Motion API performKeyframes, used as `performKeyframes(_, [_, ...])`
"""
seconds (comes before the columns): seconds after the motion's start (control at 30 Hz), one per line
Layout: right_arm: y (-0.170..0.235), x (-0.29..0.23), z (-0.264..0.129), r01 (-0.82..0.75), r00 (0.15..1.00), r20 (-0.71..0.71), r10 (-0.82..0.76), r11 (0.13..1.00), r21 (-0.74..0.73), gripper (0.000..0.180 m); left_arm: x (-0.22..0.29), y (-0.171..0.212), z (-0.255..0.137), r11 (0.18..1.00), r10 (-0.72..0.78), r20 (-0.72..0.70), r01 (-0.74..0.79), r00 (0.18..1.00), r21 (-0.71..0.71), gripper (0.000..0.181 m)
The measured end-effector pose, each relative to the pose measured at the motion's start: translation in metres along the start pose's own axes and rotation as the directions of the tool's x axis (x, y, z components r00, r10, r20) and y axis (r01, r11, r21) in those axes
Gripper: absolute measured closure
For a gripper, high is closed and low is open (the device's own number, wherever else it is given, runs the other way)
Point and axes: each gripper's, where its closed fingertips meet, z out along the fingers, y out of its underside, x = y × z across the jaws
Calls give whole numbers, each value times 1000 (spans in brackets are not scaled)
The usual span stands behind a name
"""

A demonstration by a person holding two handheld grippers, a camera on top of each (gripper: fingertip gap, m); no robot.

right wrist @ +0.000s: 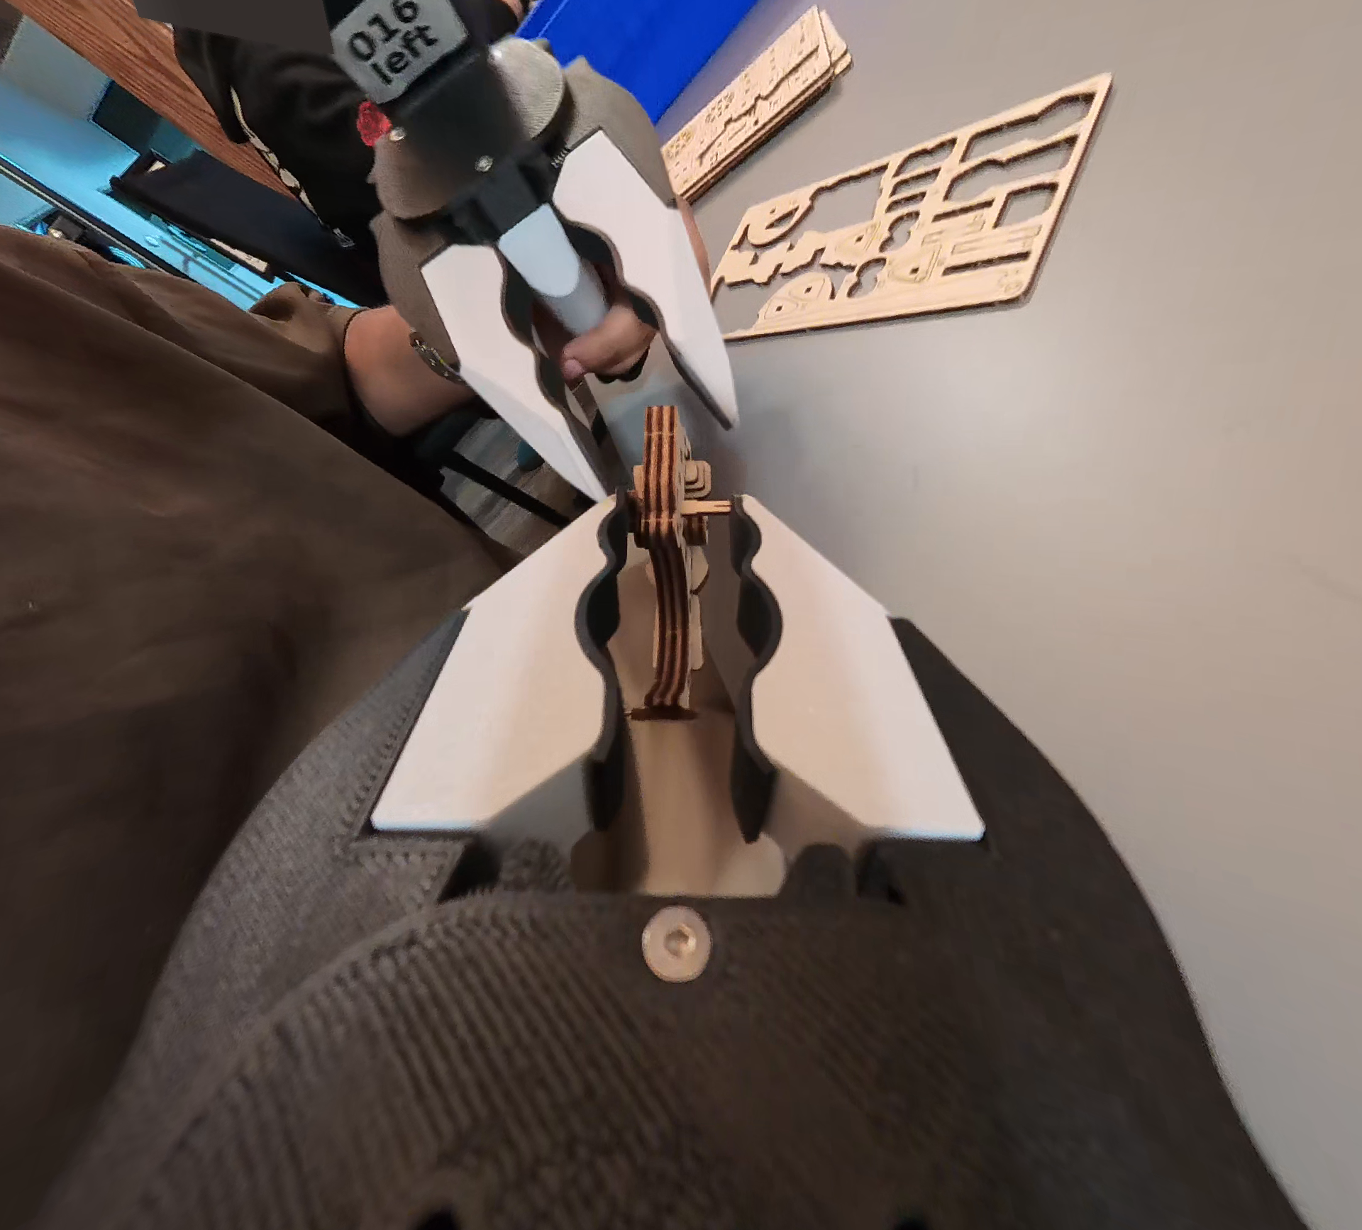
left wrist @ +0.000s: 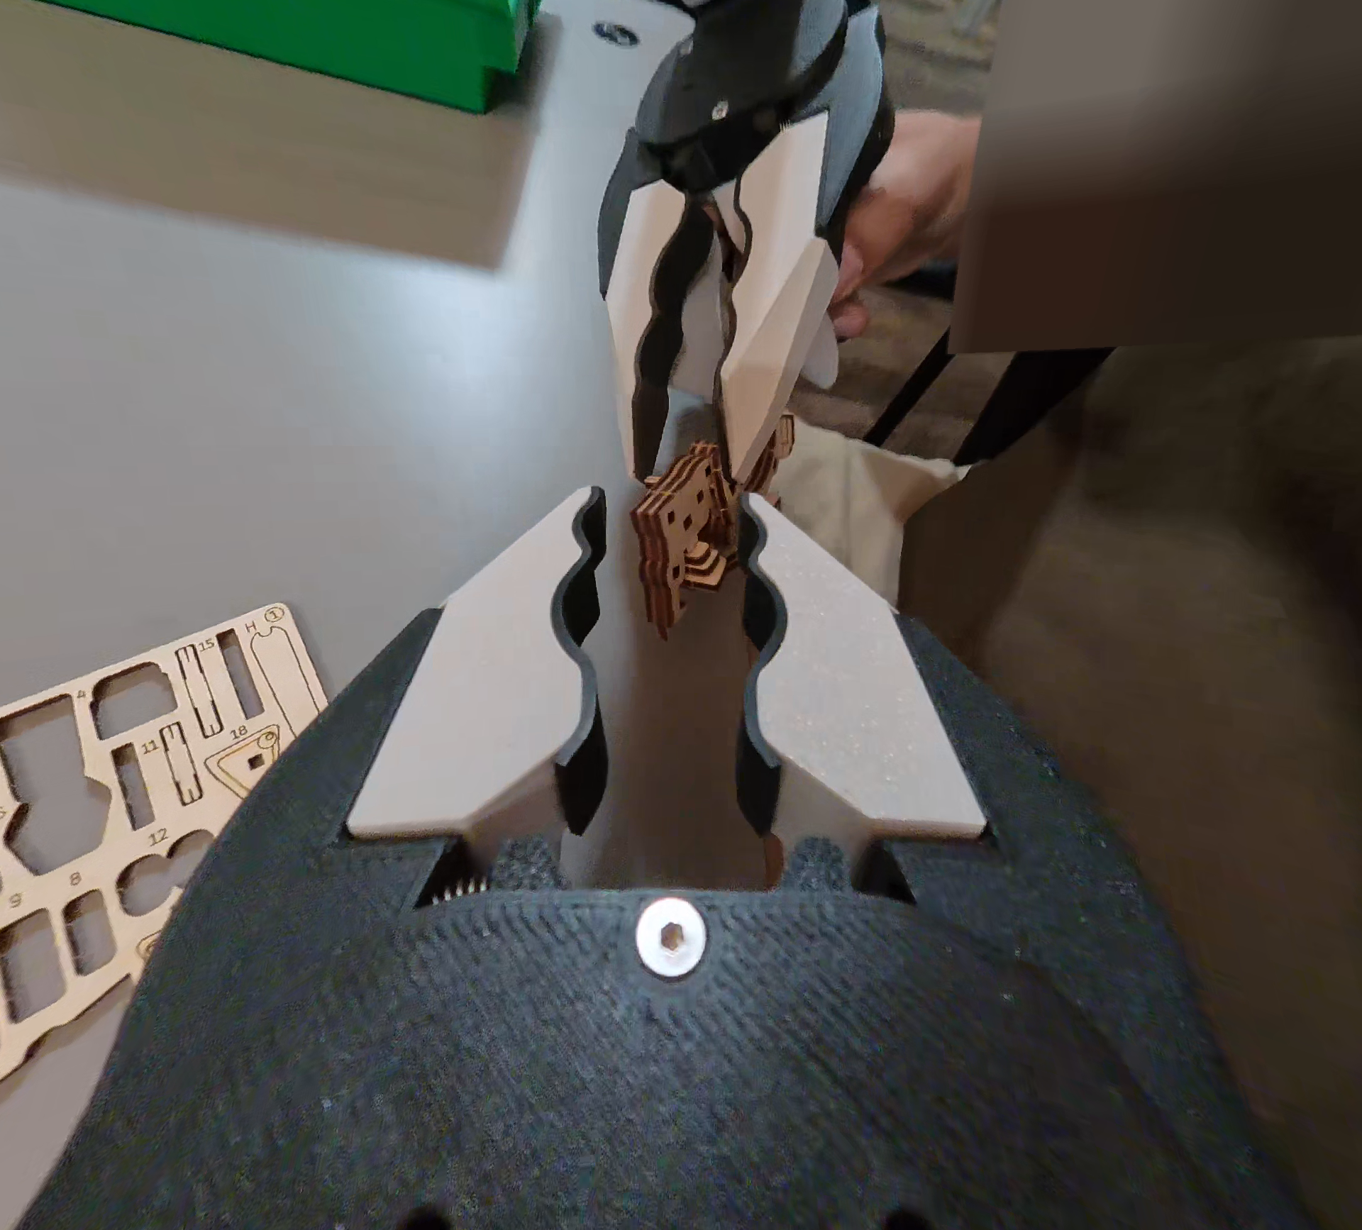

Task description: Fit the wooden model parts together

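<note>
model: layered plywood assembly (left wrist: 682, 535), dark burnt edges, small square holes, thin peg (right wrist: 709, 508) protruding from its side
pose: upright, edge-on in right wrist view
parts sheet: pale punched-out plywood frame (right wrist: 914, 222), flat on grey table

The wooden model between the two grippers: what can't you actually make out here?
- Left wrist view: where the right gripper touches the wooden model is hidden by its own fingers.
- Right wrist view: the model shows edge-on, so its outline is unclear.
- Neither view shows whether the left gripper grips it.
- Left wrist view: the parts sheet is cut off by the edge.
</note>
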Motion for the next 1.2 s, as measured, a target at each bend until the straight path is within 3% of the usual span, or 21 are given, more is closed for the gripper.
performKeyframes(0.5, [17,8,7,-16,999,-38,13,996,-84,154,3,18,11,994,43,3,-43,999,-105,154])
performKeyframes(0.9, [14,6,4,2,1000,-15,-3,997,-79,154,4,11,10,990,124,31,-122,992,-70,155])
performKeyframes(1.2, [9,-2,3,17,1000,25,-16,998,-52,153,6,9,9,999,7,-40,-9,999,-31,144])
